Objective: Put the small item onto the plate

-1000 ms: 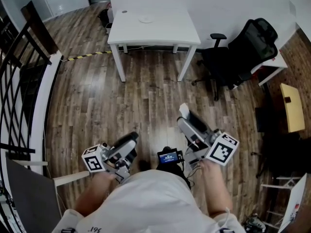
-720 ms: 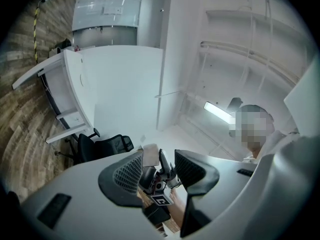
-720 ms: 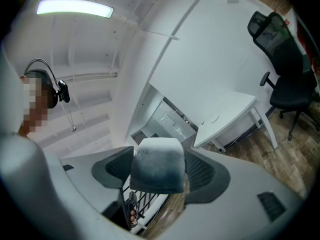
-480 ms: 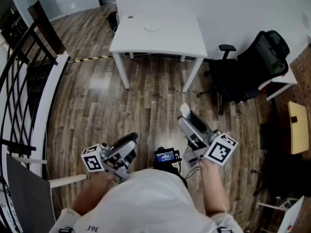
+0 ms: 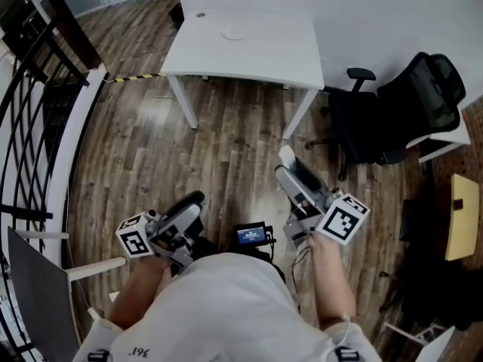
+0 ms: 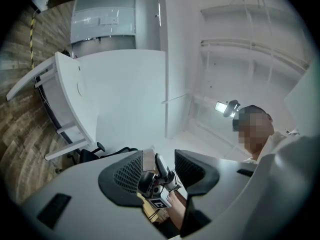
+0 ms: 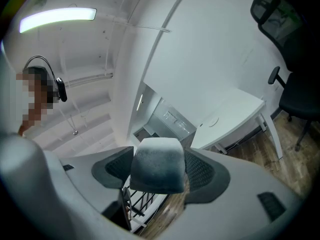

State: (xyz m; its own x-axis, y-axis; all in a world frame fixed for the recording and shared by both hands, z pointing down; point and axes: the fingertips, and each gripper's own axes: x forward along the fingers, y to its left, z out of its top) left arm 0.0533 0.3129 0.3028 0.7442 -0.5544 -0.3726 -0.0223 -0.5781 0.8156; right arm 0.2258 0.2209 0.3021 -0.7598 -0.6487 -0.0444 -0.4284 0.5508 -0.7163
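A white plate [image 5: 232, 32] lies on the white table [image 5: 279, 51] far ahead, across the wood floor; the right gripper view also shows the plate [image 7: 213, 120]. My right gripper [image 5: 287, 161] is held at waist height, shut on a small whitish block [image 5: 286, 154]. In the right gripper view this small item [image 7: 157, 164] fills the gap between the dark pads [image 7: 116, 168]. My left gripper [image 5: 194, 202] is lower left, open and empty. Through its gap in the left gripper view [image 6: 162, 171] the right gripper shows.
A black office chair [image 5: 407, 104] stands right of the table. A dark railing [image 5: 30, 89] runs along the left. Yellow-black tape [image 5: 136, 77] lies on the floor by the table's left leg. A wooden desk [image 5: 462, 217] is at the far right.
The head view has shifted, so the table and chair sit differently in frame. The left gripper has drifted a little left and up. The right gripper keeps its hold on the block.
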